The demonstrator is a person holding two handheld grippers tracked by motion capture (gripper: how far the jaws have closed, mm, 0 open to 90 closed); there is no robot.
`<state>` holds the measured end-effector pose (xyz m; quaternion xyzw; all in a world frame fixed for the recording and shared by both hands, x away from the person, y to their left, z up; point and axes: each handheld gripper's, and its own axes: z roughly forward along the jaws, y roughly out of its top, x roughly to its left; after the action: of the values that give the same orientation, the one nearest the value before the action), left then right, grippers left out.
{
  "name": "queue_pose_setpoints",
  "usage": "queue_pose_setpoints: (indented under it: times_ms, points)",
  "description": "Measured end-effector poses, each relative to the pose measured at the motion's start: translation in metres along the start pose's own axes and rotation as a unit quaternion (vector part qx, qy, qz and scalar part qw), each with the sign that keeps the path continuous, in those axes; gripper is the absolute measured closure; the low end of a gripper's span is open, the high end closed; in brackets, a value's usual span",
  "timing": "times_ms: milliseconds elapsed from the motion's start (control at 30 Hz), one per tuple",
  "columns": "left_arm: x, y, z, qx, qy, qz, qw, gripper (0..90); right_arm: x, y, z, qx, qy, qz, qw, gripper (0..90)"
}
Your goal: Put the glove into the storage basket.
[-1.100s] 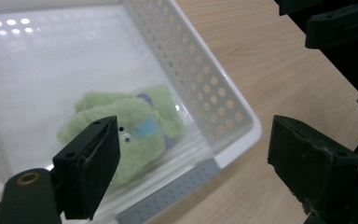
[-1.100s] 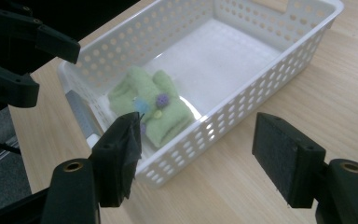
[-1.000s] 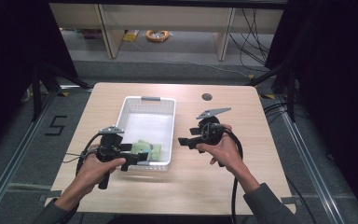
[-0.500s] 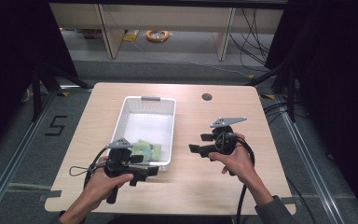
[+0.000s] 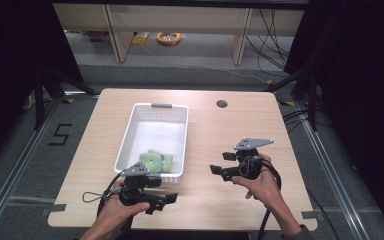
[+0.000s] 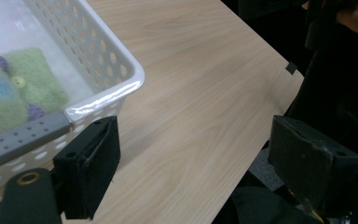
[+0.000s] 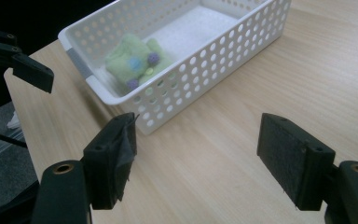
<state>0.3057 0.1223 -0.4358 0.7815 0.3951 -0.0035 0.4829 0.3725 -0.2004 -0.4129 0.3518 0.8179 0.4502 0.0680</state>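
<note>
A green felt toy (image 5: 153, 161) is seen lying in the near end of the white perforated basket (image 5: 130, 134), on the wooden table (image 5: 220, 135). The left gripper (image 5: 166, 199) is held just off the basket's near right corner, jaws parted and empty. The right gripper (image 5: 219, 164) is held to the basket's right, apart from it, likewise spread and empty. The toy's details are blurred. A round hole (image 5: 222, 104) is seen beyond the basket.
</note>
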Motion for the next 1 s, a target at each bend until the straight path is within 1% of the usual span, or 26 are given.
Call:
queue_pose_setpoints:
  times_ms: [33,67,100,133,167,233,267,300,333,400,433,467,500,533,567,600,633,667,733,767,800,867,900,933,967,1000]
  points:
    - [0.0,-0.003,0.002,0.001,-0.003,0.002,1.0,16.4,0.002,-0.001,-0.001,0.006,0.004,0.009,0.9999,29.4]
    - [-0.001,-0.004,0.003,-0.001,0.0,0.001,1.0,16.4,0.003,-0.004,-0.002,0.006,0.004,0.011,0.9999,29.2]
    - [-0.001,-0.006,0.004,0.0,-0.006,0.0,1.0,16.3,0.003,-0.005,-0.002,0.004,0.007,0.009,0.9999,29.0]
    - [-0.001,-0.007,0.004,0.002,-0.008,-0.002,1.0,16.3,0.005,-0.007,-0.003,0.009,0.003,0.015,0.9998,29.0]
    - [0.0,-0.008,0.005,0.001,-0.009,-0.001,1.0,16.3,0.006,-0.011,-0.003,0.004,0.005,0.012,0.9999,28.6]
    - [0.0,-0.011,0.006,0.0,-0.005,0.002,1.0,16.4,0.006,-0.013,-0.003,0.007,0.006,0.012,0.9999,28.5]
    - [0.0,-0.012,0.007,0.002,-0.006,0.004,1.0,16.4,0.006,-0.015,-0.003,0.004,0.01,0.005,0.9999,28.4]
    - [-0.001,-0.013,0.007,-0.003,0.003,0.003,1.0,16.4,0.008,-0.018,-0.004,0.003,0.004,0.012,0.9999,28.3]
    - [-0.001,-0.014,0.007,0.0,0.002,0.007,1.0,16.4,0.009,-0.02,-0.004,0.006,0.011,0.017,0.9998,27.8]
    - [-0.002,-0.016,0.008,0.002,0.001,0.007,1.0,16.4,0.009,-0.025,-0.004,0.006,0.015,0.012,0.9998,27.5]
    - [-0.001,-0.018,0.009,0.005,-0.001,0.011,0.9999,16.3,0.008,-0.027,-0.004,0.005,0.016,0.004,0.9998,27.3]
    - [-0.002,-0.019,0.01,0.003,0.001,0.012,0.9999,16.3,0.009,-0.03,-0.005,0.008,0.01,0.008,0.9999,27.0]
    - [-0.003,-0.021,0.011,0.005,0.002,0.014,0.9999,16.3,0.012,-0.033,-0.004,0.006,0.02,0.023,0.9995,26.7]
    - [-0.004,-0.022,0.012,0.006,0.007,0.016,0.9998,16.3,0.011,-0.035,-0.004,0.004,0.013,0.013,0.9998,26.0]
    - [-0.004,-0.024,0.013,0.01,0.008,0.023,0.9997,16.3,0.012,-0.037,-0.004,0.006,0.018,0.016,0.9997,24.8]
    - [-0.004,-0.025,0.013,0.011,0.009,0.028,0.9995,16.3,0.011,-0.041,-0.003,0.004,0.024,0.008,0.9997,23.6]
    - [-0.005,-0.026,0.013,0.01,0.007,0.027,0.9996,16.3,0.011,-0.042,-0.004,0.007,0.02,0.008,0.9997,23.1]
    - [-0.004,-0.028,0.014,0.007,0.01,0.031,0.9995,16.3,0.014,-0.046,-0.005,0.01,0.026,0.021,0.9994,21.5]
    - [-0.005,-0.031,0.015,0.007,0.011,0.032,0.9994,16.3,0.012,-0.05,-0.003,0.002,0.032,0.011,0.9994,19.0]
    - [-0.005,-0.034,0.016,0.003,0.01,0.032,0.9994,16.2,0.013,-0.053,-0.004,0.0,0.026,0.013,0.9996,17.8]
    - [-0.005,-0.035,0.017,0.008,0.012,0.036,0.9993,16.2,0.012,-0.057,-0.003,-0.005,0.033,0.009,0.9994,17.2]
    - [-0.005,-0.04,0.019,0.011,0.013,0.038,0.9991,16.2,0.014,-0.062,-0.006,-0.002,0.029,0.016,0.9994,16.4]
    - [-0.006,-0.042,0.02,0.012,0.015,0.034,0.9992,16.2,0.014,-0.064,-0.006,-0.003,0.029,0.014,0.9995,16.4]
    - [-0.006,-0.045,0.021,0.014,0.015,0.039,0.999,16.2,0.014,-0.067,-0.005,-0.009,0.035,0.015,0.9992,16.3]
    - [-0.006,-0.047,0.023,0.017,0.014,0.045,0.9988,16.2,0.015,-0.069,-0.006,-0.005,0.038,0.023,0.999,16.3]
    - [-0.006,-0.048,0.024,0.019,0.019,0.047,0.9985,16.2,0.014,-0.073,-0.005,-0.01,0.038,0.008,0.9992,16.2]
